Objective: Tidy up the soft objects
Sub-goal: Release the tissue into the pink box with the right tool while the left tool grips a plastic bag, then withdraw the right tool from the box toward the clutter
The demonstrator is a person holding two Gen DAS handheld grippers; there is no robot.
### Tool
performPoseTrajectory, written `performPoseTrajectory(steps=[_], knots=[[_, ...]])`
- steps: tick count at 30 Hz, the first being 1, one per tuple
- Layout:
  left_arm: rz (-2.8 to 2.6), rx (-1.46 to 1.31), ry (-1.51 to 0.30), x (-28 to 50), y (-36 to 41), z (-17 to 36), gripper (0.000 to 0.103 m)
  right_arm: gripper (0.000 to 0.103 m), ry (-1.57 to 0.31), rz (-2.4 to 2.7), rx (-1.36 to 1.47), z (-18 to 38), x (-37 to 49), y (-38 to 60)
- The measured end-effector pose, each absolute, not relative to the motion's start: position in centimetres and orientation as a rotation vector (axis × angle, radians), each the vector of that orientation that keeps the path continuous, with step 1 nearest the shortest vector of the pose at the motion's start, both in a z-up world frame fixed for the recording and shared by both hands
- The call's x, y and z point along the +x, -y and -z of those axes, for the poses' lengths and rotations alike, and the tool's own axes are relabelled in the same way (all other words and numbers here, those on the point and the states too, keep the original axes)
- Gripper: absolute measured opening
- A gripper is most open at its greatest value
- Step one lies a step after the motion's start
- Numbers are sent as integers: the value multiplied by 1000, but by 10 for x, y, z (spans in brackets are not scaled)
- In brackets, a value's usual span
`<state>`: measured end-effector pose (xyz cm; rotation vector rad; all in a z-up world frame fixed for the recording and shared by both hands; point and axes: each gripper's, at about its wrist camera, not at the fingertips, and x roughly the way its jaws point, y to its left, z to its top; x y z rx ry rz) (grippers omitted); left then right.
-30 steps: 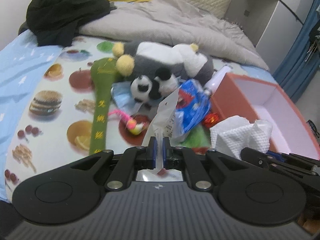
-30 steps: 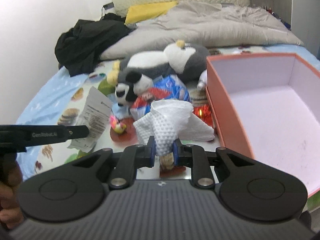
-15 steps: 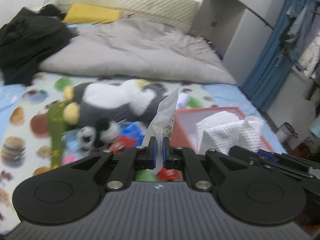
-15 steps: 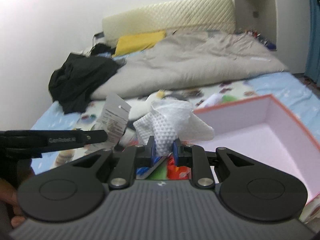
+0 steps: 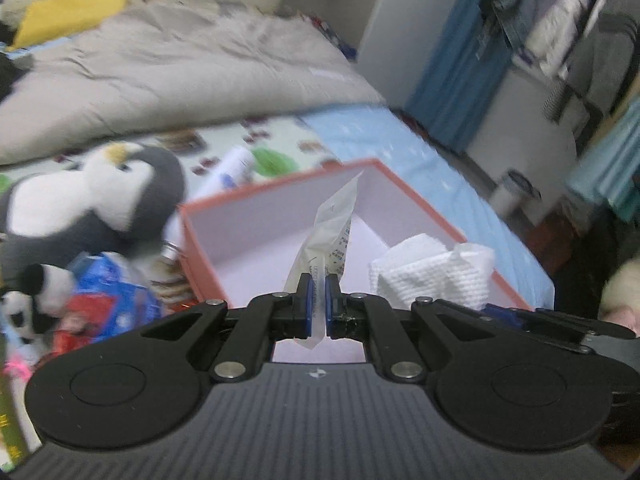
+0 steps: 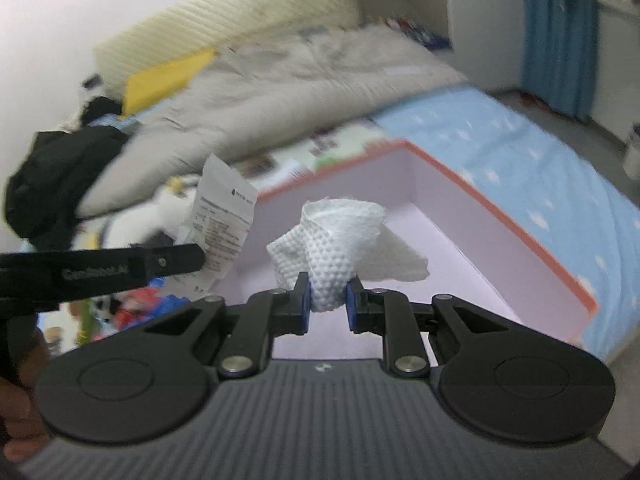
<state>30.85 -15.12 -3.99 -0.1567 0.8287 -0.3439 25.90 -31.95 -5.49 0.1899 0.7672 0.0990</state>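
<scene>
My left gripper (image 5: 319,306) is shut on a thin white printed packet (image 5: 334,236) and holds it upright over the open orange box (image 5: 276,192). My right gripper (image 6: 326,302) is shut on a crumpled white paper towel (image 6: 344,236) and holds it over the same box (image 6: 500,216), whose pale pink inside shows no contents. The towel also shows in the left wrist view (image 5: 432,272), and the packet in the right wrist view (image 6: 224,216). The left gripper's arm (image 6: 100,270) crosses the left of the right wrist view.
The box sits on a bed with a fruit-print sheet. Left of it lie a grey and white penguin plush (image 5: 92,200), a small panda plush (image 5: 28,300) and a blue and red packet (image 5: 112,300). A grey duvet (image 5: 160,72) and black clothes (image 6: 60,176) lie behind.
Both grippers have swung right from the toy pile, carrying the packet and the towel, and now hang over the open box. Their grips have not changed.
</scene>
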Motion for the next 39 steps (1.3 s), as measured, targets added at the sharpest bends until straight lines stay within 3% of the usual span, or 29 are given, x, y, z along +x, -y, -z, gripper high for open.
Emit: performPoseTrajectory(steps=[8, 15, 18, 20, 21, 30, 31, 33, 34, 39], knots=[[403, -96, -964, 343, 184, 98, 7, 22, -916, -41, 224, 116, 274, 340], [400, -96, -1011, 348, 184, 107, 8, 27, -933, -30, 252, 121, 271, 342], [396, -99, -1016, 345, 181, 101, 15, 40, -920, -28, 253, 116, 272, 343], [393, -104, -993, 338, 177, 90, 32, 42, -904, -24, 251, 109, 268, 343], [394, -102, -973, 333, 175, 83, 34, 41, -894, -23, 249, 105, 266, 343], [388, -101, -856, 285, 152, 32, 35, 41, -799, -51, 235, 67, 231, 331], [388, -105, -842, 279, 148, 27, 35, 42, -789, -52, 233, 63, 227, 329], [387, -111, -820, 267, 142, 17, 35, 64, -766, -48, 224, 55, 218, 325], [386, -113, -809, 259, 139, 13, 35, 68, -753, -45, 221, 51, 212, 323], [367, -120, -758, 227, 120, -5, 38, 69, -712, -59, 207, 36, 191, 314]])
